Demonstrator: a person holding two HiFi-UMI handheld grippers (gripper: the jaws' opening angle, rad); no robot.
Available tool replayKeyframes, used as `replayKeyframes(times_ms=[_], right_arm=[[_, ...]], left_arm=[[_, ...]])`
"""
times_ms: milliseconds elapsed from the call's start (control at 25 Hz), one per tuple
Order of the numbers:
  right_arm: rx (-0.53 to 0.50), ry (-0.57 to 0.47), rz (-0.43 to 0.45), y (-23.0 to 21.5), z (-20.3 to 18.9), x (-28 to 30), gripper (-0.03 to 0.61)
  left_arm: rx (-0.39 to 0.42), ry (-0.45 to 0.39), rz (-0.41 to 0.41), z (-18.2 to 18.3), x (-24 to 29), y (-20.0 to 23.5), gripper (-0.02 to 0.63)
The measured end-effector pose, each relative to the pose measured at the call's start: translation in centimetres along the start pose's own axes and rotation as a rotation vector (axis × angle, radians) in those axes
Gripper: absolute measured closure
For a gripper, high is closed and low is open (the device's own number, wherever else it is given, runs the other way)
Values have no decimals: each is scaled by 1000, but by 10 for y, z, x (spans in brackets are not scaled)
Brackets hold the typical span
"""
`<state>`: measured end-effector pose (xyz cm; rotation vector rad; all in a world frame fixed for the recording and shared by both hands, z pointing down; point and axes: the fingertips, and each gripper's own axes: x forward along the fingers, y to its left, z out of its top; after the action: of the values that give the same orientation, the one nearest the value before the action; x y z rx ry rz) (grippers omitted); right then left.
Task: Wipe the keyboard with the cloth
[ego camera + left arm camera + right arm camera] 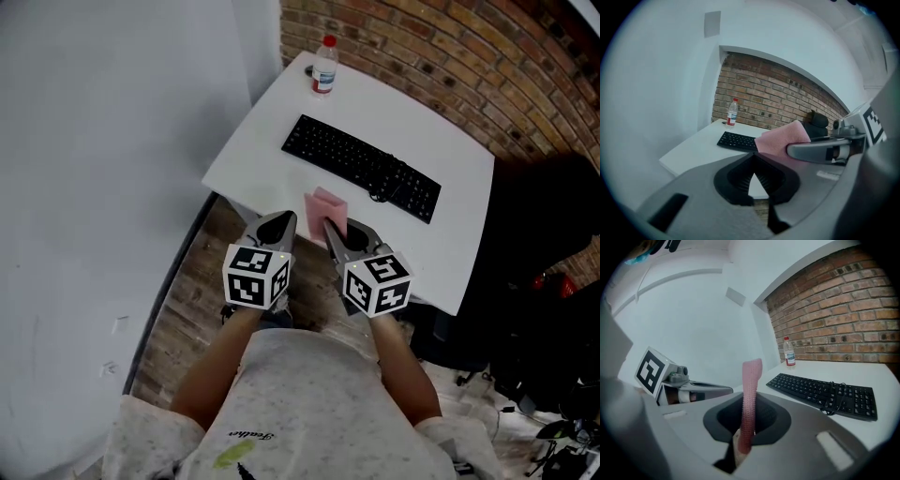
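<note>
Right gripper (747,427): jaws closed on a thin pink textured cloth (751,385), pinched at its lower end. The rest stands up edge-on between the jaws and flops slightly at the top.

Left gripper (752,176): jaws together at the tips, nothing between them. It is held just beside the right one, both at the near edge of the white tabletop (450,141).

Cloth sits over the near edge of the table, near the flat black keyboard (361,167) but not touching it.

Handling, by judgement: the cloth is light, soft and limp, and will fold or drag rather than push. The present end-grip leaves plenty free to lay flat on the keys. Keys probably give under pressure and the board looks light enough to slide, so the empty left gripper could steady one end.

A dark cable loop (380,192) lies across the keys towards the right end and is likely to snag the cloth.

Room: the keyboard lies diagonally mid-table with bare top on all sides. A clear plastic bottle with a red cap (324,66) stands at the far corner, well apart from the keyboard's left end. A brick wall (450,47) runs behind, and the table edge drops off close on the near side
</note>
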<state>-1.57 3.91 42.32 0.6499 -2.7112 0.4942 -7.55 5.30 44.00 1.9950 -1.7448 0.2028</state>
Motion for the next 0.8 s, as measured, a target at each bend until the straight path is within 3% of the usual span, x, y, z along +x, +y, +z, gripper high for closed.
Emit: replayKeyframes(times_ms=[360, 800], right_arm=[[32, -3, -51, 6, 26, 61, 557], [60, 11, -72, -1, 31, 124, 557]], left_arm=[[-7, 14, -55, 20, 15, 59, 621], [7, 44, -77, 26, 33, 100, 621]])
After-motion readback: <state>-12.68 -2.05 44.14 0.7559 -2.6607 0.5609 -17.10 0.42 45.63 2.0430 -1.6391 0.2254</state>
